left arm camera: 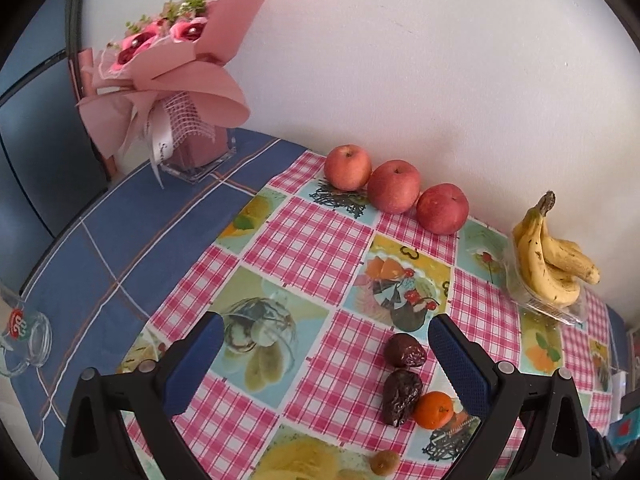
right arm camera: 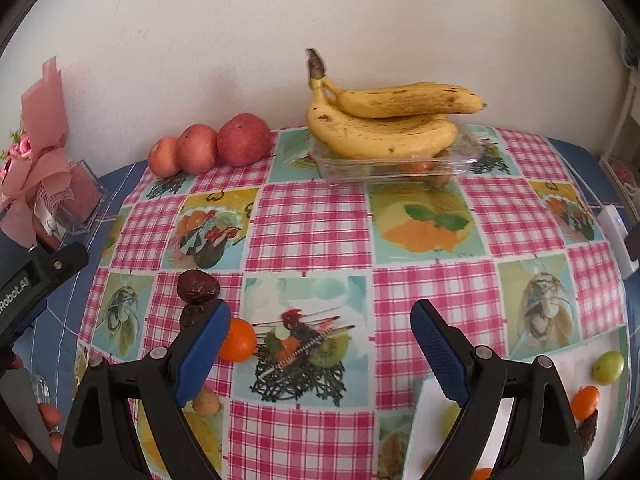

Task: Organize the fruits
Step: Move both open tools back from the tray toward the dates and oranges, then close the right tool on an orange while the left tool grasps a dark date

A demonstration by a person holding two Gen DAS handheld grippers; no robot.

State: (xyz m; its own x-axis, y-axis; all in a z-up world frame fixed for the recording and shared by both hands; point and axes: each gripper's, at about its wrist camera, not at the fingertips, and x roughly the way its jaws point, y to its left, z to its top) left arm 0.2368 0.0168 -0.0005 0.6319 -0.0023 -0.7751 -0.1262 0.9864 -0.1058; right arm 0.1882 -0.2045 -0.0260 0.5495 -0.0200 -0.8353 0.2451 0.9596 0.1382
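The small orange (left arm camera: 433,410) sits on the checked tablecloth (left arm camera: 312,240) near the front edge, touching the lower of two dark wrinkled dates (left arm camera: 401,397); the upper date (left arm camera: 405,350) lies just beyond it. Judgement: the orange is light, round and firm-skinned, likely to roll if nudged, so a hold across its widest part with both pads square on would suit; the dates look soft and possibly tacky, light, best pinched across the short axis with little force. A small brownish fruit (left arm camera: 385,462), perhaps a nut or a longan, lies nearer the camera; view too distorted to say which. Left gripper (left arm camera: 324,364): jaws wide apart, nothing between the pads, the dates and orange lying just inside its right finger. Right gripper (right arm camera: 320,354): jaws likewise spread wide and empty, the orange (right arm camera: 239,340) just beside its left finger. Farther back, three red apples (left arm camera: 394,187) stand in a row against the wall, each touching the next; heavy, hard, smooth, needing a near-full opening. Bananas (right arm camera: 384,120) rest on a clear plastic tray (right arm camera: 460,160) that looks thin and flimsy. At the right front a green fruit (right arm camera: 608,367) and another small orange one (right arm camera: 585,401) lie apart. A pink bouquet (left arm camera: 168,60) stands at the left rear.
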